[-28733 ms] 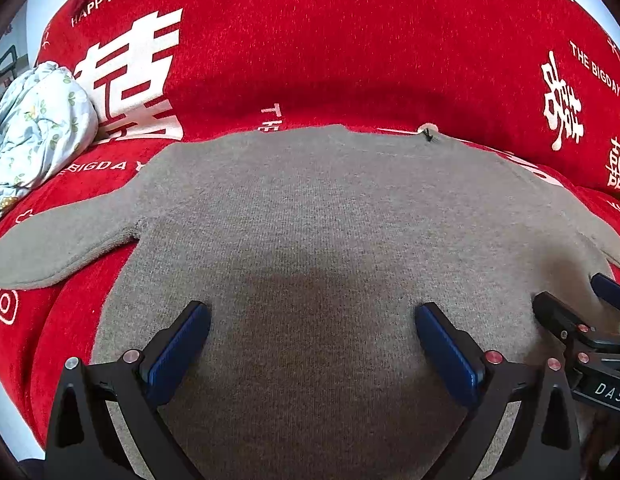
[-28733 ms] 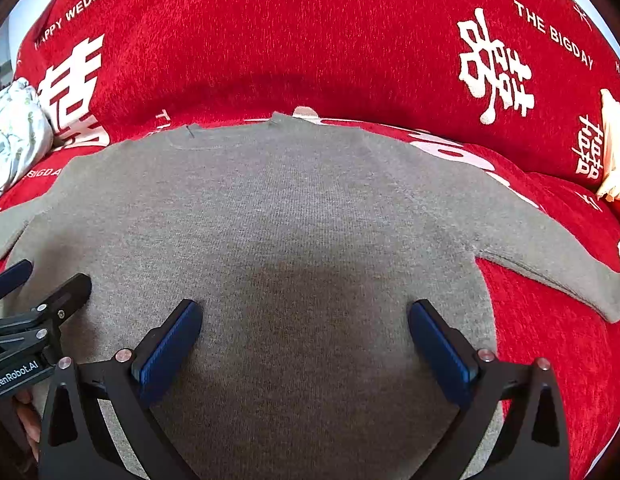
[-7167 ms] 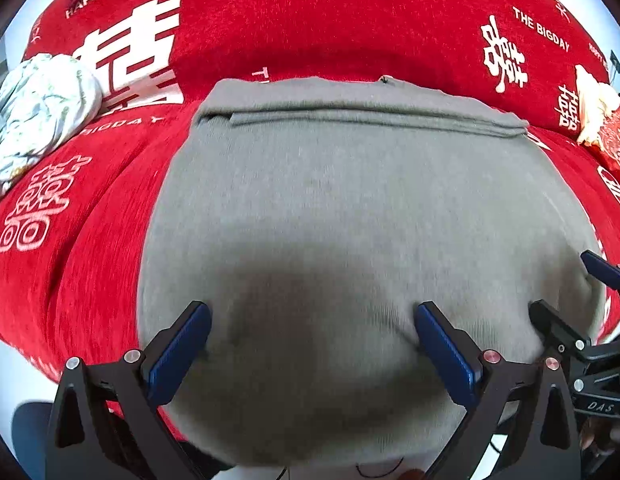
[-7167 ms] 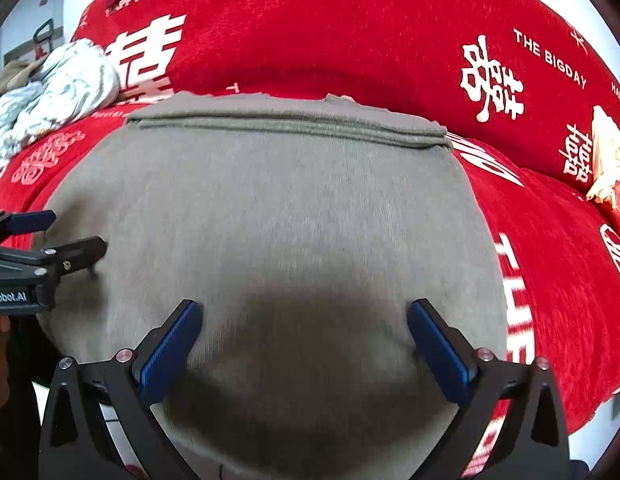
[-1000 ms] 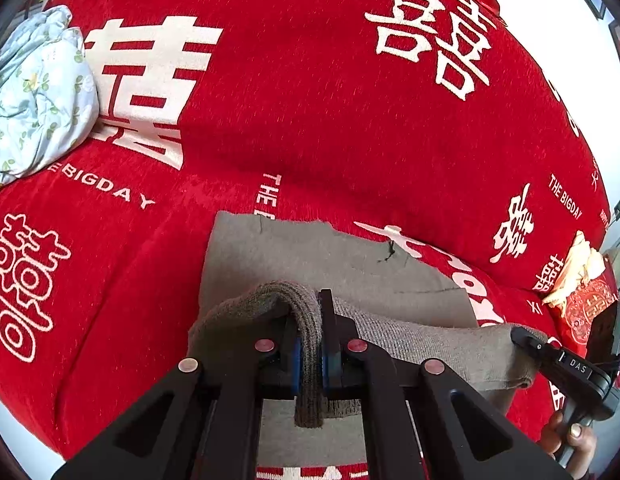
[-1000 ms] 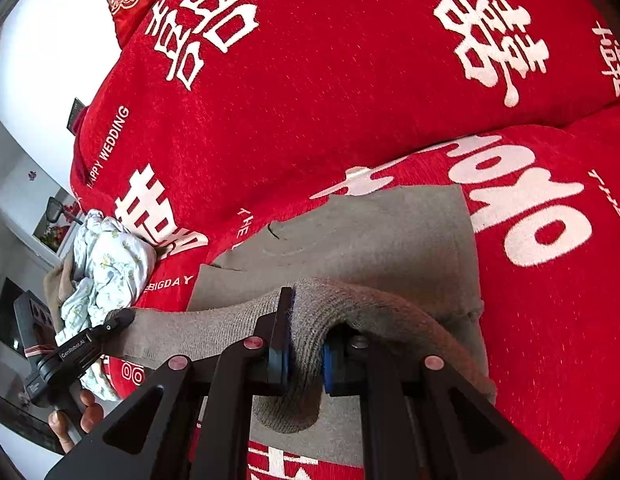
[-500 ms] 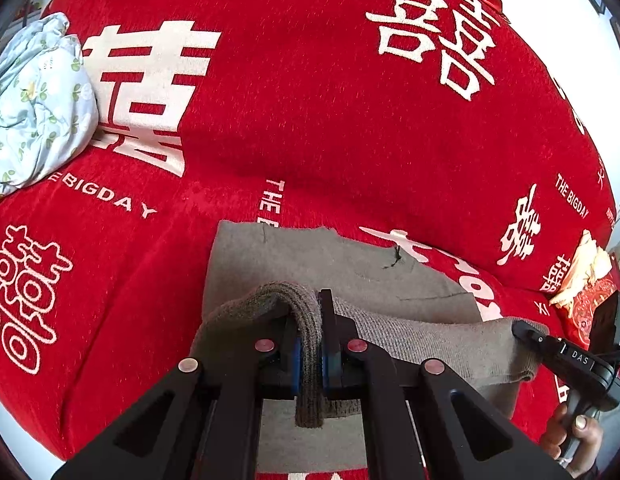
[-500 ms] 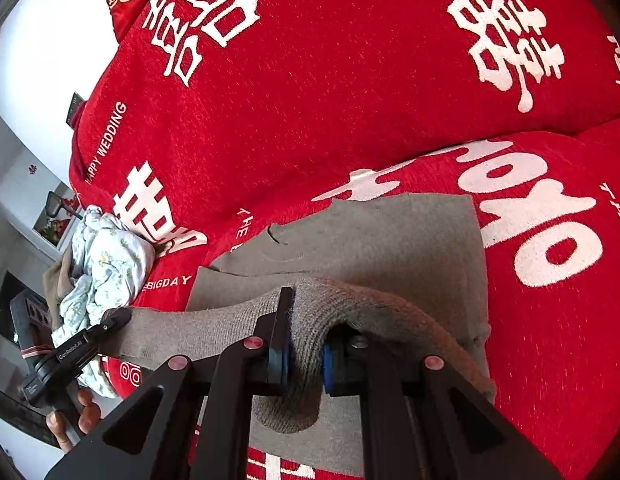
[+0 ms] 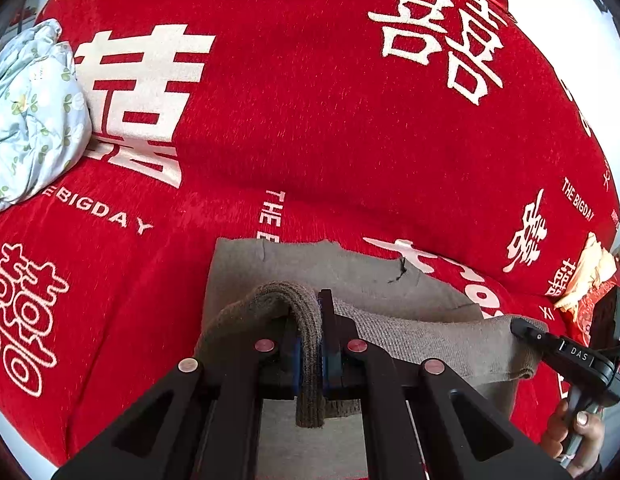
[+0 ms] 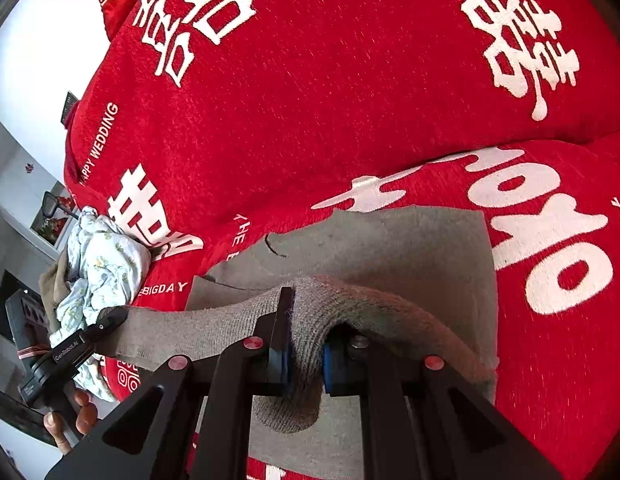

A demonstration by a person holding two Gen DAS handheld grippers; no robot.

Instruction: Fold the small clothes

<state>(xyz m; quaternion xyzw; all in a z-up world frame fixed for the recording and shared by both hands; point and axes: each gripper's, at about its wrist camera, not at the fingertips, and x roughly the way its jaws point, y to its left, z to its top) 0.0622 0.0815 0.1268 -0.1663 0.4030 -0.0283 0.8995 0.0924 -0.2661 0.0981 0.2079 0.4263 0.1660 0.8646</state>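
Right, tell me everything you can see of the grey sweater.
The grey sweater is a ribbed knit, partly folded, lying on the red sofa cover. Its near edge is lifted into a band, pinched at one end by the left gripper and at the other by the right gripper, both shut. The part beneath lies flat.

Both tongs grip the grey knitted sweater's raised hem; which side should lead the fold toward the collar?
Neither clearly: left tongs and right tongs are both shut on the grey knitted sweater, at opposite hem ends.
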